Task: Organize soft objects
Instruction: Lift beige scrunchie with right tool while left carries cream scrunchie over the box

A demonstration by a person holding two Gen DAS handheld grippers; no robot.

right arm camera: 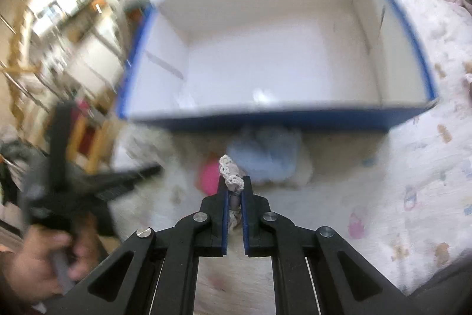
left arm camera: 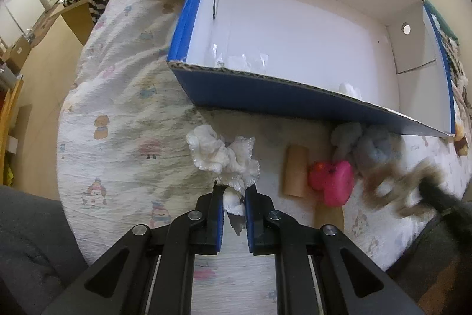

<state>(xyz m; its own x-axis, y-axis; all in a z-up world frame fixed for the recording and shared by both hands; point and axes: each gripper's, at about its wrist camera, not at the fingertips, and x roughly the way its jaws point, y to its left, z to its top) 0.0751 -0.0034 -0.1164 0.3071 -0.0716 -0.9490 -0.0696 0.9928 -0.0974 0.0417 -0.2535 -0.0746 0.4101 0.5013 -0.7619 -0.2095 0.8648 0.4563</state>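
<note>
My left gripper [left arm camera: 234, 191] is shut on a white frilly scrunchie [left arm camera: 224, 158], held over the bed just before the blue box [left arm camera: 295, 99]. My right gripper [right arm camera: 234, 188] is shut on a brownish-grey scrunchie [right arm camera: 231, 176]; in the left wrist view that scrunchie shows as a brown blur [left arm camera: 395, 188]. The box [right arm camera: 265, 117] is white inside and holds a small white item [left arm camera: 349, 89]. A blue-grey fluffy item [left arm camera: 362, 143], a pink plush [left arm camera: 333, 179] and a tan roll [left arm camera: 295, 170] lie in front of the box.
The box sits on a white quilt with cartoon prints [left arm camera: 124, 114]. The bed's edge falls off at the left toward a wooden floor [left arm camera: 44, 73]. The left gripper and the hand holding it [right arm camera: 59, 197] show blurred in the right wrist view.
</note>
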